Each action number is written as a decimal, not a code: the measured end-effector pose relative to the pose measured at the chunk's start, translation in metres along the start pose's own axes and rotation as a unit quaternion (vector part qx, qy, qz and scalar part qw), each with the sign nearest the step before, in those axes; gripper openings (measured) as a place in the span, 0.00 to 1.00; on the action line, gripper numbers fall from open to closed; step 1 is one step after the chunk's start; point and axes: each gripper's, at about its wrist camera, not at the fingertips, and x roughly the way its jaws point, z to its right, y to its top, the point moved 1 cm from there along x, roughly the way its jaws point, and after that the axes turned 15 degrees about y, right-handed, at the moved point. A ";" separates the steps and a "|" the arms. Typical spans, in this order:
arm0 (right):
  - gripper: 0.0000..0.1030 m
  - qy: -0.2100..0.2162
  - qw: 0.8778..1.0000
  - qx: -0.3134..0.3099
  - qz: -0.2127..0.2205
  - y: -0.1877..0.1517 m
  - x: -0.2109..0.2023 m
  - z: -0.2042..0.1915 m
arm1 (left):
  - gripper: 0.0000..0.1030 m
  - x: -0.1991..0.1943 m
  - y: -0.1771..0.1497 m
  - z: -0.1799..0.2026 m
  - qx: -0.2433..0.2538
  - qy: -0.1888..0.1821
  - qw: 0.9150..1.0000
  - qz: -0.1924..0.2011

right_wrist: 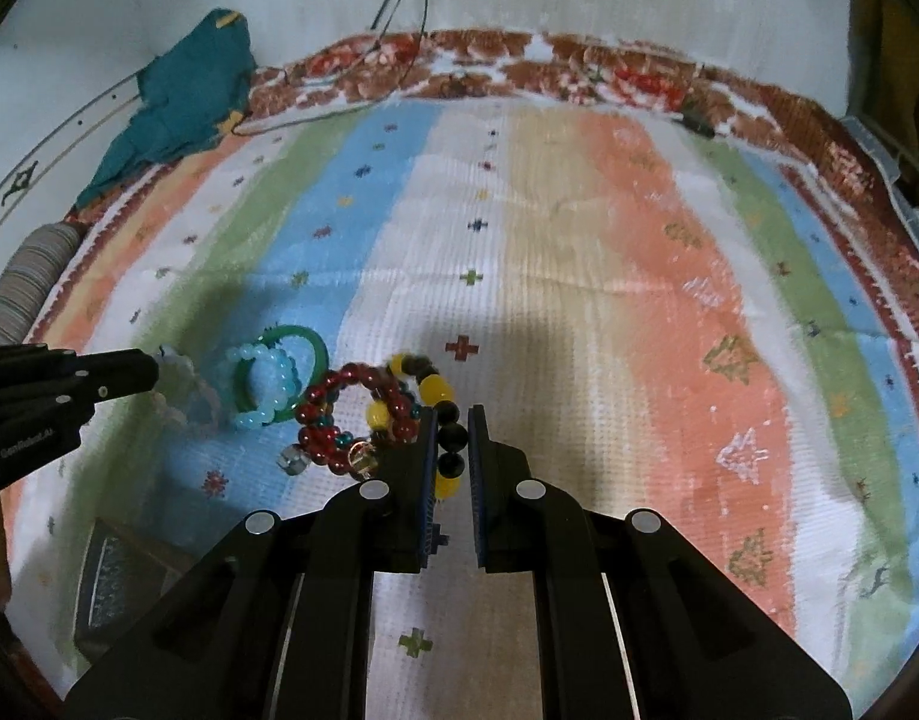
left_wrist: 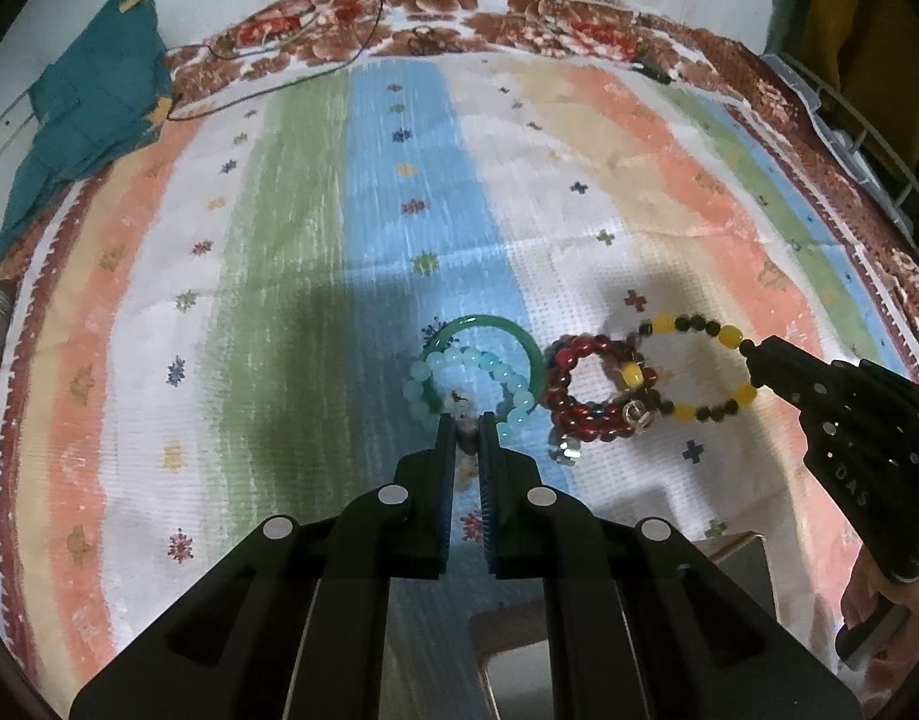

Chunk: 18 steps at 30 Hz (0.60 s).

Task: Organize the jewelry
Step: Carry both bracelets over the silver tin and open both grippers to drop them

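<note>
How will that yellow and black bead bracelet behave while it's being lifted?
The bracelet is probably floppy: in the right wrist view its beads hang in a loose line between the right gripper's pads. It looks light, held by a few beads. It may drag the red bracelet, since the two overlap.

On the mat (left_wrist: pixel 579 222), the bangle (left_wrist: pixel 507 330) overlaps a beaded bracelet (left_wrist: pixel 459 360), with a second beaded bracelet (left_wrist: pixel 585 390) just to its right, a third (left_wrist: pixel 729 336) overlapping that one's right side, and a folded cloth (left_wrist: pixel 93 114) at the far left corner.
</note>
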 end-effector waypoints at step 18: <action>0.10 0.005 0.996 -0.048 0.070 -0.001 -0.054 -0.037 | 0.07 -0.066 -0.012 0.005 -0.002 -0.016 0.997 0.070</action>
